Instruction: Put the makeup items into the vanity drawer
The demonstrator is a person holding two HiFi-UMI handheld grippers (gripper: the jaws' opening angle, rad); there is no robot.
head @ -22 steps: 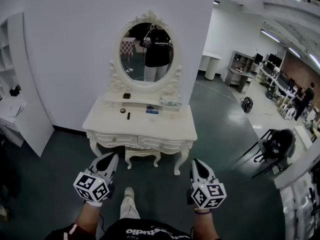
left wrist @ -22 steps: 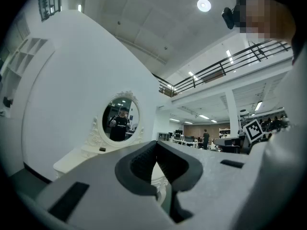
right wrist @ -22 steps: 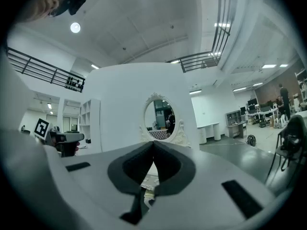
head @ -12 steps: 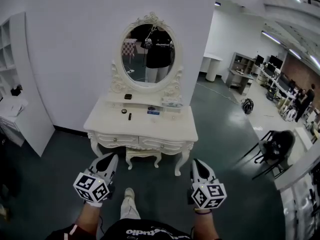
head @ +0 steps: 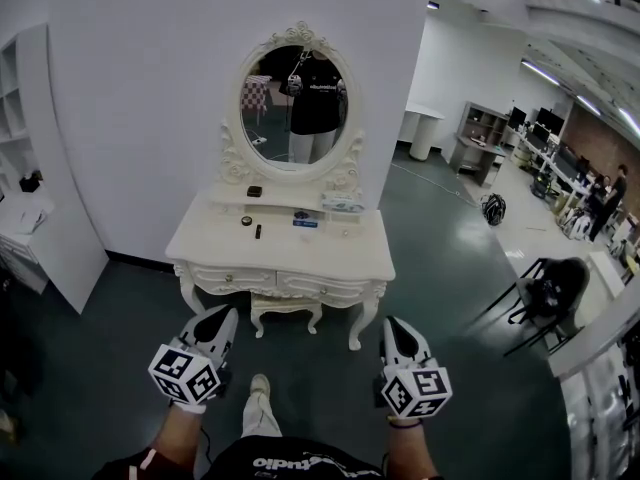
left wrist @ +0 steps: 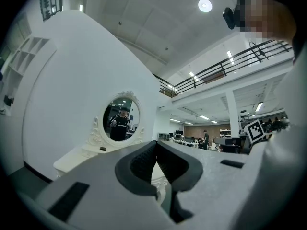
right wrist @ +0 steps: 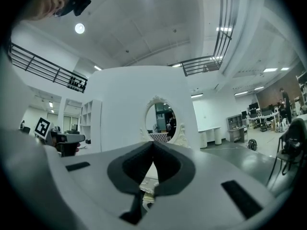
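As seen in the head view, the left gripper [head: 220,316] and right gripper [head: 393,328] are held low, well apart from the white vanity [head: 300,258]; small makeup items [head: 257,231] are laid on its top. In the left gripper view, the jaws are pressed together on nothing. In the right gripper view, the jaws are pressed together too, empty
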